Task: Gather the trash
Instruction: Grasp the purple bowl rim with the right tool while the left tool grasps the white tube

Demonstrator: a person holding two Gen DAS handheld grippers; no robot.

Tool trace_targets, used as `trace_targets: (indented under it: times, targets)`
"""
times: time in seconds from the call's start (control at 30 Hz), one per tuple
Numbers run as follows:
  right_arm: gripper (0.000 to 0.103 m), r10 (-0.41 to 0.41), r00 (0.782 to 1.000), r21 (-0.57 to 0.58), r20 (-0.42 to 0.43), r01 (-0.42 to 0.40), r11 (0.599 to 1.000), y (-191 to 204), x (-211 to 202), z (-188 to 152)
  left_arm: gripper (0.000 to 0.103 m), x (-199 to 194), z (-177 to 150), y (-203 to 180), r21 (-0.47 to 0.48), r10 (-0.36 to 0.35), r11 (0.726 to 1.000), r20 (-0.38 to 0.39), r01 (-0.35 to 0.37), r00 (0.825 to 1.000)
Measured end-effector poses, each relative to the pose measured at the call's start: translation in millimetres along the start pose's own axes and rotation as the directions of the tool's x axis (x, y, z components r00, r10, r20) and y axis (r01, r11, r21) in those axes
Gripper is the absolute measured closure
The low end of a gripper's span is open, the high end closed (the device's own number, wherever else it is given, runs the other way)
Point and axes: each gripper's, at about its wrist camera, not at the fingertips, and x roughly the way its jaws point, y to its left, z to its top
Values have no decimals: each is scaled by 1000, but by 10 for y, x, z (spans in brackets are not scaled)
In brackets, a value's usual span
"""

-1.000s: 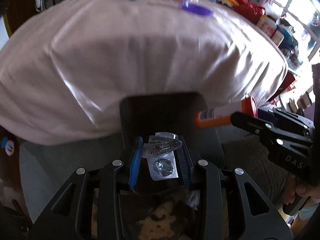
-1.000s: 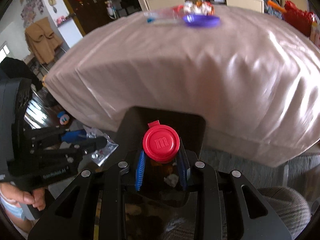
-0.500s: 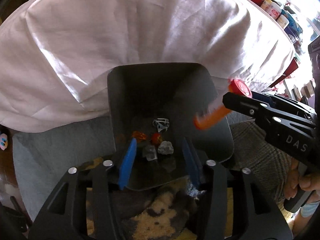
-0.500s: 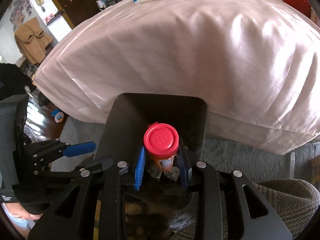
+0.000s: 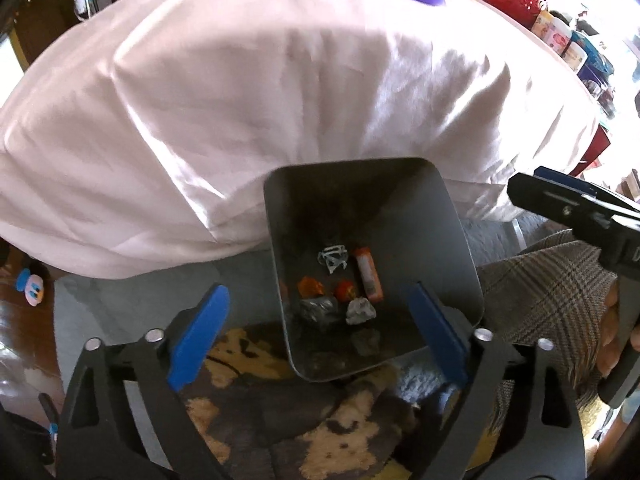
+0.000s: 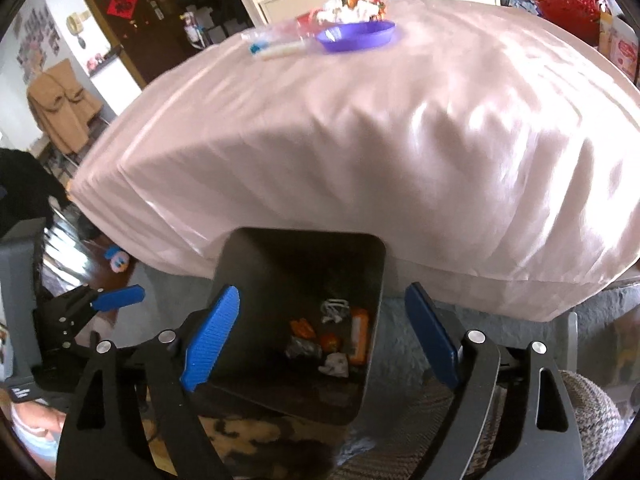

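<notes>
1. Left wrist view: trash [image 5: 340, 292] lies in the bin [image 5: 460, 240]; crumpled wrappers look feather-light and squashy, and the orange tube [image 5: 368, 274] is stiff, so pinch it mid-body.
2. Left hand-held gripper [image 5: 320, 332] and right hand-held gripper [image 6: 320, 336] both gape empty above the bin.
3. More bits sit by the purple dish [image 6: 356, 36] on the table [image 6: 400, 140].

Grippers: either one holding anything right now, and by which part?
Nothing held. Left gripper and right gripper are both open and empty over the bin; the orange tube lies inside it.
</notes>
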Motion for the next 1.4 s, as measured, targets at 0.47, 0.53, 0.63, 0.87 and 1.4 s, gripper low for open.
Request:
trace_targets:
  times: [0.47, 0.53, 0.63, 0.87, 1.4]
  targets:
    - [9, -55, 988, 9, 142, 54, 998, -144, -436, 476, 8, -427, 340, 107, -20, 18, 1000, 120, -16, 993]
    - [9, -60, 987, 2, 151, 60, 998, -166, -406, 589, 8, -441, 423, 132, -24, 20, 1000, 131, -17, 991]
    - [9, -72, 986, 2, 153, 72, 997, -182, -312, 755, 8, -447, 549, 143, -24, 24, 1000, 142, -21, 990]
    - [10, -113, 981, -7, 161, 115, 993, -190, -26, 1127, 8, -407, 836, 164, -13, 27, 1000, 164, -25, 986]
    - [18, -226, 966, -107, 129, 240, 965, 40, 665, 1791, 8, -220, 1509, 98, 44, -7, 999, 183, -1, 983]
